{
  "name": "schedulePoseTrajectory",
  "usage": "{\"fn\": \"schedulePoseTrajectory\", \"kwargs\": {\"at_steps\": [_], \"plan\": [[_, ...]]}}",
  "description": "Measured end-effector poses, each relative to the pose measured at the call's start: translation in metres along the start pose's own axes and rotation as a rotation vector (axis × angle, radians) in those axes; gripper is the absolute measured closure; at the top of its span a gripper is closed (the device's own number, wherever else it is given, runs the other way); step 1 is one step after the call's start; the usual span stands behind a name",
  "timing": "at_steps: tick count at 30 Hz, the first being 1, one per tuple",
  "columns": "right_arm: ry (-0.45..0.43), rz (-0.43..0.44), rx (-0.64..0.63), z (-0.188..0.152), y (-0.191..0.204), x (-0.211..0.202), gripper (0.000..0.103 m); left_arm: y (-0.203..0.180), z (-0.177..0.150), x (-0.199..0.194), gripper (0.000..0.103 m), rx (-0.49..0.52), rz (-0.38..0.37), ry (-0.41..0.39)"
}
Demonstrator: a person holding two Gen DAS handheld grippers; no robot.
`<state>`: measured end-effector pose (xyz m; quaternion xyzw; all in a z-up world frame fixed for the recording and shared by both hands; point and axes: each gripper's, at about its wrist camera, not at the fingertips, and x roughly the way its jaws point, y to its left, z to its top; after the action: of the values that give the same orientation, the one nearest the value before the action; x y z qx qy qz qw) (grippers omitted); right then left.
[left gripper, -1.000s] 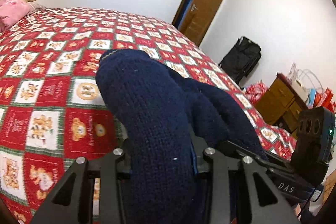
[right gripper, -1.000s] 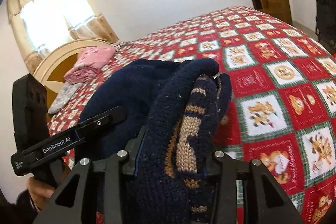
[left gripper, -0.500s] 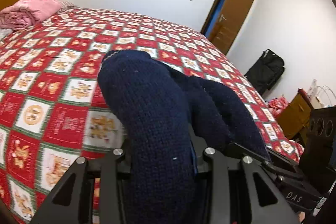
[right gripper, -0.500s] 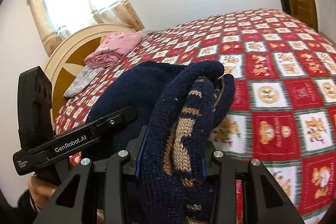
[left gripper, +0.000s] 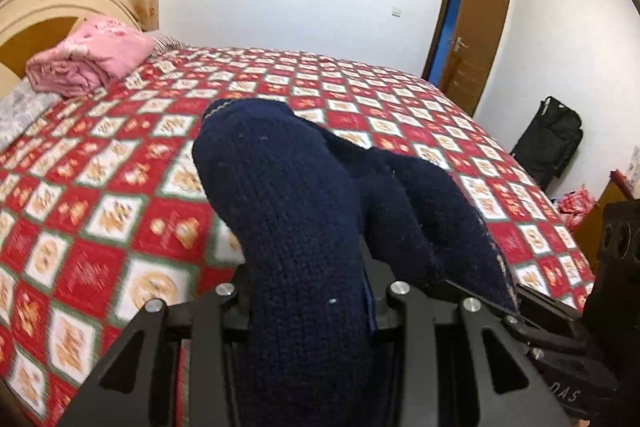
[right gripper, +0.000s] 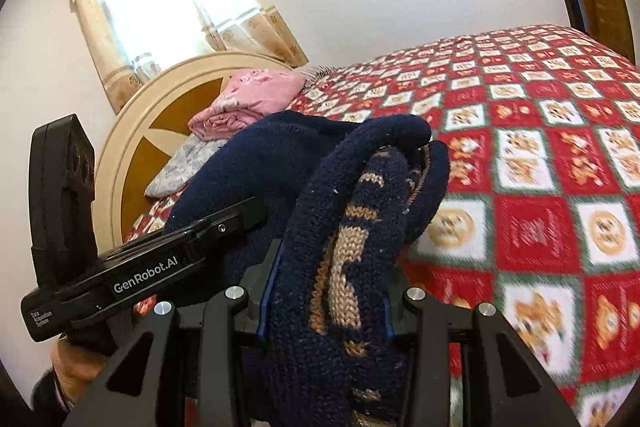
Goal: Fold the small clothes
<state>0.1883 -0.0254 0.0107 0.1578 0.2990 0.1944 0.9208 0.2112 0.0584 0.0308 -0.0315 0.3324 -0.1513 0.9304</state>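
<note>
A small navy knitted sweater (left gripper: pixel 296 211) with a tan pattern (right gripper: pixel 348 259) is held up above the bed between both grippers. My left gripper (left gripper: pixel 310 311) is shut on one bunched part of it. My right gripper (right gripper: pixel 324 307) is shut on another bunched part, where the tan knit shows. The fabric hides the fingertips of both. The left gripper's body (right gripper: pixel 140 267) shows at the left of the right wrist view, and the right gripper's body (left gripper: pixel 560 327) at the lower right of the left wrist view.
A bed with a red, white and green bear-print quilt (left gripper: pixel 120 163) lies below. Folded pink cloth (left gripper: pixel 92 59) and a grey pillow (right gripper: pixel 184 163) lie by the round headboard (right gripper: pixel 160 115). A brown door (left gripper: pixel 476 35), a black suitcase (left gripper: pixel 552 139) and wooden drawers stand at the right.
Both grippers have swung left with the sweater, toward the headboard. The pink cloth and the window have come further into view. The grip on the sweater is unchanged.
</note>
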Motion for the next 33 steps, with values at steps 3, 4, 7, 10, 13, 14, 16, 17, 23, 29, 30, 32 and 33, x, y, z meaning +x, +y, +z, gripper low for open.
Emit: {"fn": "schedulePoseTrajectory", "kwargs": {"at_steps": [3, 4, 7, 10, 13, 14, 16, 17, 23, 29, 30, 32, 33], "plan": [[0.004, -0.036, -0.011, 0.000, -0.006, 0.031, 0.062, 0.013, 0.007, 0.016, 0.065, 0.023, 0.025, -0.003], [0.023, -0.050, -0.009, -0.002, -0.010, 0.044, 0.062, 0.017, 0.008, 0.024, 0.065, 0.031, 0.033, 0.001], [0.083, -0.117, -0.001, -0.012, -0.024, 0.076, 0.062, 0.026, 0.003, 0.057, 0.065, 0.056, 0.071, 0.044], [0.095, -0.135, 0.004, -0.015, -0.036, 0.085, 0.062, 0.038, -0.007, 0.088, 0.064, 0.055, 0.137, 0.115], [0.120, -0.130, -0.001, -0.014, -0.041, 0.089, 0.059, 0.065, -0.008, 0.093, 0.056, -0.064, 0.091, 0.161], [0.128, -0.120, 0.004, -0.014, -0.041, 0.088, 0.057, 0.078, -0.009, 0.094, 0.049, -0.122, 0.071, 0.183], [0.150, -0.090, 0.035, -0.011, -0.047, 0.085, 0.054, 0.096, -0.012, 0.091, 0.042, -0.202, 0.035, 0.213], [0.154, -0.072, 0.072, -0.009, -0.052, 0.078, 0.054, 0.101, -0.015, 0.087, 0.036, -0.228, 0.027, 0.219], [0.063, -0.028, 0.254, -0.026, -0.076, 0.012, 0.027, 0.122, -0.042, 0.033, 0.025, -0.347, -0.057, 0.172], [0.184, 0.012, 0.290, -0.062, -0.078, 0.027, 0.027, 0.110, -0.072, 0.043, 0.023, -0.385, -0.181, 0.236], [0.184, 0.020, 0.285, -0.065, -0.077, 0.030, 0.027, 0.107, -0.078, 0.048, 0.023, -0.397, -0.197, 0.258], [0.190, -0.008, 0.212, -0.066, -0.065, 0.035, 0.027, 0.100, -0.085, 0.051, 0.022, -0.420, -0.232, 0.259], [0.211, -0.018, 0.194, -0.065, -0.060, 0.040, 0.027, 0.097, -0.085, 0.050, 0.022, -0.413, -0.221, 0.246]]}}
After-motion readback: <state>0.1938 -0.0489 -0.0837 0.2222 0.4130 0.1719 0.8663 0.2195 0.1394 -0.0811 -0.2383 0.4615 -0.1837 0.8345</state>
